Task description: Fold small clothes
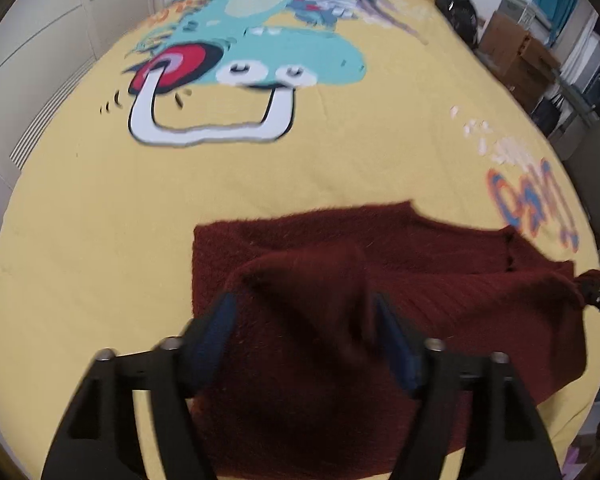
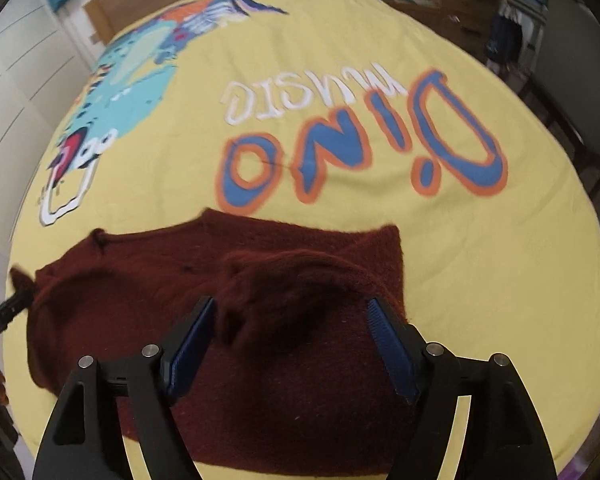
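Letting go mid-fold: your left gripper [image 1: 304,320] and right gripper [image 2: 292,320] both stand with jaws apart, a raised hump of the maroon sweater [image 1: 440,280] between the pads, apparently unpinched. It lies on the yellow bedspread [image 1: 100,240]; next, regrip an edge.

Sweater lying on the bed

The sweater [image 1: 440,264] is lying on the bed [image 1: 100,220] near its front edge; boxes [image 1: 516,48] are standing beyond the bed's right side.
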Demonstrator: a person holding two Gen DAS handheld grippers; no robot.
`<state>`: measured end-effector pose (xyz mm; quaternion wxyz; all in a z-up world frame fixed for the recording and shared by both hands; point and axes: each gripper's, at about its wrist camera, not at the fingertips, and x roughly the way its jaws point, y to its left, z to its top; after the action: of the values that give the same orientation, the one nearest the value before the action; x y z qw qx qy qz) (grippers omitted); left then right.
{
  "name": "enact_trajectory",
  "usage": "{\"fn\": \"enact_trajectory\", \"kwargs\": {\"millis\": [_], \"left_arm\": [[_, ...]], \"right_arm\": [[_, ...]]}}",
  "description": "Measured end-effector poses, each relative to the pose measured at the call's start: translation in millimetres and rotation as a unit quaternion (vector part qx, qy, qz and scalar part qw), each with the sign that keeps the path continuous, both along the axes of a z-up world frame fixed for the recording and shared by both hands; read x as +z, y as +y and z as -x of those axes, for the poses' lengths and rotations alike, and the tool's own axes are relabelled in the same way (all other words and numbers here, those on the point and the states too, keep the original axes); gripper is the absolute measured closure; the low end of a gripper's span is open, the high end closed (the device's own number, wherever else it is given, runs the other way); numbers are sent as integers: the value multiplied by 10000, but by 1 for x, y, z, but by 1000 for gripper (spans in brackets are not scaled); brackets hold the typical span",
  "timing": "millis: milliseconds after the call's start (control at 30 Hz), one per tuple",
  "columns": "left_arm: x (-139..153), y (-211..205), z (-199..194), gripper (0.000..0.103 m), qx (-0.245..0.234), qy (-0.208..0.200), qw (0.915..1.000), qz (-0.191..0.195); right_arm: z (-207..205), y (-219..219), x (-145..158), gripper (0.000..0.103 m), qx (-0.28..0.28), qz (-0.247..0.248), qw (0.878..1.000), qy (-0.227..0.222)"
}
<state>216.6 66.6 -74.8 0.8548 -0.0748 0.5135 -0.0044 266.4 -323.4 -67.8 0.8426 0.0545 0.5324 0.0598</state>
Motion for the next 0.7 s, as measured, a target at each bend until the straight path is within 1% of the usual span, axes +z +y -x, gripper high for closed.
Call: {"fn": "enact_trajectory", "kwargs": {"millis": [33,67,100,133,167,200,233,333,433,500,567,633,700], "left_arm": [[5,-3,2,35,-44,-67,10000,52],[9,-6,5,31,-74,-128,9998,97],[14,-10,8,15,-128,-190,9997,113],[18,-16,12,7,-201,-285,9994,91],[22,-22,15,1,-263,-371,9990,39],[25,-27,17,1,-336,-416,9986,-6],[27,-33,20,1,-429,-459,9980,-43],[28,-51,28,1,-629,-500,9968,-7],[17,-68,37,1,-775,-521,9956,-55],[5,-73,42,1,-842,-454,9954,-100],[-13,-78,46,1,-866,-245,9958,-177],[-28,-80,51,1,-846,-163,9962,-90],[-45,-80,55,1,-800,-33,9967,-120]], "right_arm": [[3,4,4,23,61,42,9999,-68],[7,8,9,21,126,72,9998,-150],[11,13,12,19,194,76,9996,-213],[15,18,15,18,254,77,9993,-267],[19,24,18,14,325,84,9989,-326],[23,31,20,6,413,107,9983,-397],[27,38,20,0,500,155,9976,-449],[42,60,16,0,771,320,9947,-592],[57,79,1,0,948,394,9928,-620],[67,89,-11,0,989,476,9919,-647],[76,94,-24,0,999,470,9920,-612],[83,99,-41,0,1018,438,9925,-509],[88,102,-59,0,1056,579,9919,-395]]}}
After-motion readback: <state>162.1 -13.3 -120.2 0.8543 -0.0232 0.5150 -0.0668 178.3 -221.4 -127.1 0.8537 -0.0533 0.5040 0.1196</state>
